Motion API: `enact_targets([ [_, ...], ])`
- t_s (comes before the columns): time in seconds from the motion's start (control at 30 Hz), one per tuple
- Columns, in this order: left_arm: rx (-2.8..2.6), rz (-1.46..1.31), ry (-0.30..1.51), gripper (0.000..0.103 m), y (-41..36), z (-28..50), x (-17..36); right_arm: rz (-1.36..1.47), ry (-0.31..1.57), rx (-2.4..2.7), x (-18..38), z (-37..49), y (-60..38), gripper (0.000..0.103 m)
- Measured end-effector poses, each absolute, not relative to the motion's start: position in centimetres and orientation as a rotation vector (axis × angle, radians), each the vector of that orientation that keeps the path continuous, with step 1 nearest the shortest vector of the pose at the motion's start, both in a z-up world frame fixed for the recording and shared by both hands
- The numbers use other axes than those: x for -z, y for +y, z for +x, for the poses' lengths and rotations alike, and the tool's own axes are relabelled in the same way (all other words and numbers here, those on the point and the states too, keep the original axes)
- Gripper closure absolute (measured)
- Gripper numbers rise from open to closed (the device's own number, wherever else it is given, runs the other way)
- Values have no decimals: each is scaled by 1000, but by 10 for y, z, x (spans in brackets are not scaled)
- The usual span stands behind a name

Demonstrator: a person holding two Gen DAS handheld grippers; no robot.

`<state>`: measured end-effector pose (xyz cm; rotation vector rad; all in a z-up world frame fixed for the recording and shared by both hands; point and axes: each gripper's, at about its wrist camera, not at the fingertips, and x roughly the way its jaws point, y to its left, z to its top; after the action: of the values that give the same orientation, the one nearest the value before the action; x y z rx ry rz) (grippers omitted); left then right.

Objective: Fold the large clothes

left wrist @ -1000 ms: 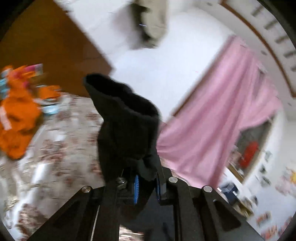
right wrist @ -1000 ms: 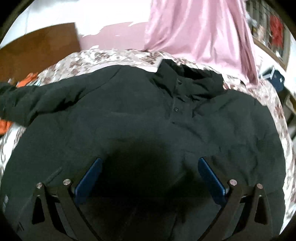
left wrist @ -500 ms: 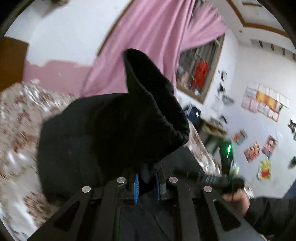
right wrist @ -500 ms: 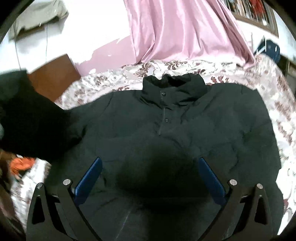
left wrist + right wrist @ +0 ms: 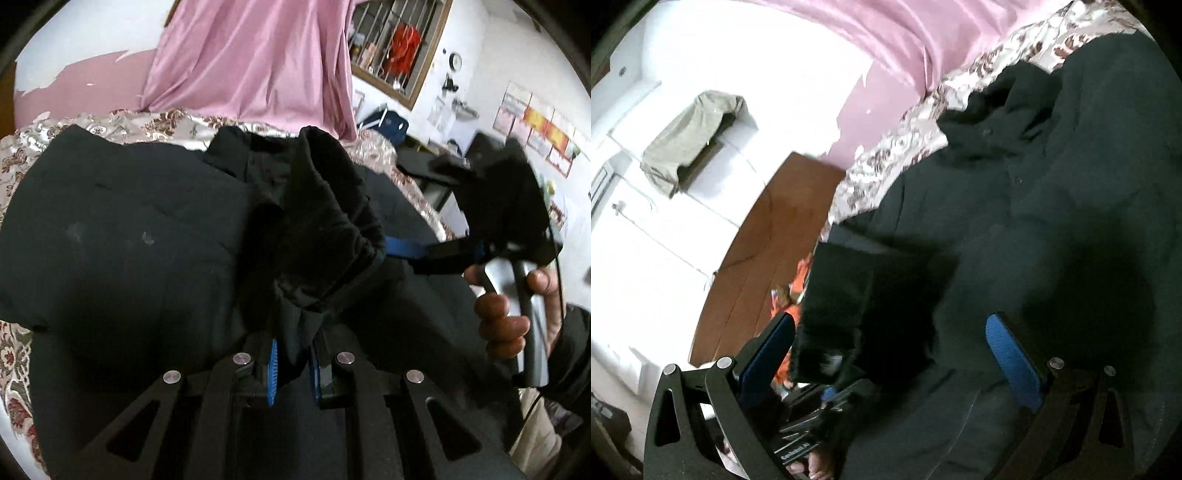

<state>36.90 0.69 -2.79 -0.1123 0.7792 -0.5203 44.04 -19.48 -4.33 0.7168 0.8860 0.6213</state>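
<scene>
left gripper [image 5: 291, 369]: clenched on sleeve cuff [image 5: 325, 225], fingers half buried | right gripper [image 5: 890, 354]: released, empty | black jacket [image 5: 122, 229]: spread on bed [image 5: 22, 158], hem cut off, collar blurred

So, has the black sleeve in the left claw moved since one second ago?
Yes. The sleeve, pinched in the left claw, has swung from beside the orange clothes, past the pink curtain, over the jacket's body.

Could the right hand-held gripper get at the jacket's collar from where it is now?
Probably yes: the right hand-held gripper hangs open over the black jacket, and nothing lies between it and the collar.
</scene>
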Motion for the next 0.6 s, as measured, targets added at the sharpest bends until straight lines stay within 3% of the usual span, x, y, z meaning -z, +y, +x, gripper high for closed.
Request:
enact_targets([
  [0.37, 537, 0, 863, 83, -8, 369, 38, 762, 1050, -596, 77, 472, -159, 4],
  [0.4, 544, 6, 861, 80, -8, 368, 38, 765, 1057, -588, 80, 471, -158, 8],
  [0.47, 571, 5, 859, 67, -9, 367, 38, 764, 1083, -552, 83, 471, -157, 33],
  [0.5, 581, 2, 857, 52, -9, 368, 37, 768, 1094, -541, 86, 471, -159, 38],
  [0.53, 586, 2, 846, 38, -9, 365, 36, 776, 1102, -527, 89, 471, -160, 48],
  [0.57, 585, 8, 828, 35, -9, 363, 35, 775, 1106, -510, 90, 471, -162, 65],
  [0.6, 588, 11, 814, 32, -9, 362, 33, 770, 1107, -496, 91, 470, -166, 73],
])
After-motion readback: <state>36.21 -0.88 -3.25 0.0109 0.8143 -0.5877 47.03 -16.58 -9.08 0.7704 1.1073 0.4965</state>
